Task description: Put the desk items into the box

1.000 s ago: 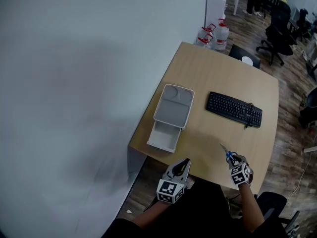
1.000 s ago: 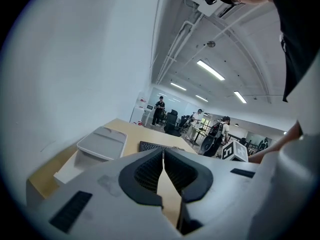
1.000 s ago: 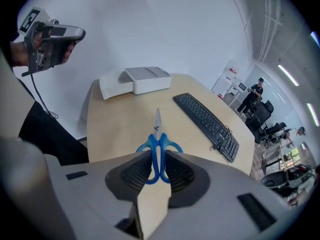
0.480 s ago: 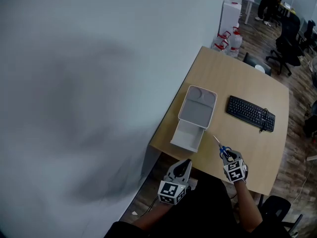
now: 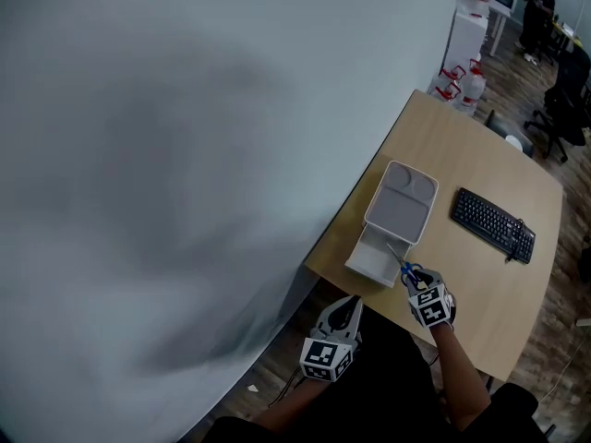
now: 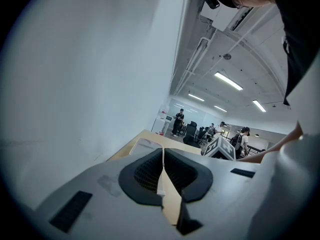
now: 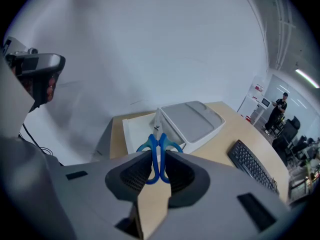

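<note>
Two grippers are in view. The right gripper (image 5: 416, 286) pinches the blue-handled scissors (image 7: 158, 146) by the handle loops, blades pointing at the open drawer (image 5: 373, 256) of the grey box (image 5: 404, 198) near the desk (image 5: 480, 275) edge. The left gripper (image 6: 162, 174) is pressed together and empty, off the desk. Risk: the loops are smooth and rounded, so the scissors may pivot or slip. The blade tip may also strike the drawer wall and drop outside.

Wall (image 5: 185, 155) runs along the left edge of desk (image 5: 462, 155); no passage on that side. Box (image 5: 402, 201) sits just beside that edge, its open drawer (image 5: 372, 255) reachable from above. Bare strip between box and keyboard (image 5: 492, 223) is passable.
</note>
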{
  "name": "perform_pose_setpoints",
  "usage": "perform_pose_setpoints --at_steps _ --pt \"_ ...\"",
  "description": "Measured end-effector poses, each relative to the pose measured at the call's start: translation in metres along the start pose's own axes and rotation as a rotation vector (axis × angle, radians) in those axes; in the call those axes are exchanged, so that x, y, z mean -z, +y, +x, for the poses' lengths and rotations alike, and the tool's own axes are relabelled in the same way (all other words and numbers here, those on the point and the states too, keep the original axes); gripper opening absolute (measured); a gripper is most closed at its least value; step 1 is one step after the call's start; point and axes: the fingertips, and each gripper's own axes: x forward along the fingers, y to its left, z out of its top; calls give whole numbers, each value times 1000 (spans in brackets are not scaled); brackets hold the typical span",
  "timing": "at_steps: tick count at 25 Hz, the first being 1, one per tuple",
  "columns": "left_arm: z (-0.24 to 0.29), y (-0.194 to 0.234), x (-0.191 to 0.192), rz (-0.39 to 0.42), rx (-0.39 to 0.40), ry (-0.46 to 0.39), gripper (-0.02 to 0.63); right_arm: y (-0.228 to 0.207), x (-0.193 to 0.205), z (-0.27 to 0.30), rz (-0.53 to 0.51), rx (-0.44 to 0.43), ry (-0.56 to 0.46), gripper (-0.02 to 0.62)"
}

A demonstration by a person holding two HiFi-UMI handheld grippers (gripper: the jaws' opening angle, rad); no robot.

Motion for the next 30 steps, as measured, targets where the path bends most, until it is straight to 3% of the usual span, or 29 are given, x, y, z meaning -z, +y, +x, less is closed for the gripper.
perform_pose_setpoints --at_steps 12,22,30 --pt "14 34 -7 51 -47 56 21 8 -7 85 56 -73 40 141" --pt "48 38 -3 99 -1 143 21 1 -27 123 67 -77 95 141" --pt "63 44 -2 102 4 185 21 3 -23 135 -27 -70 202 143"
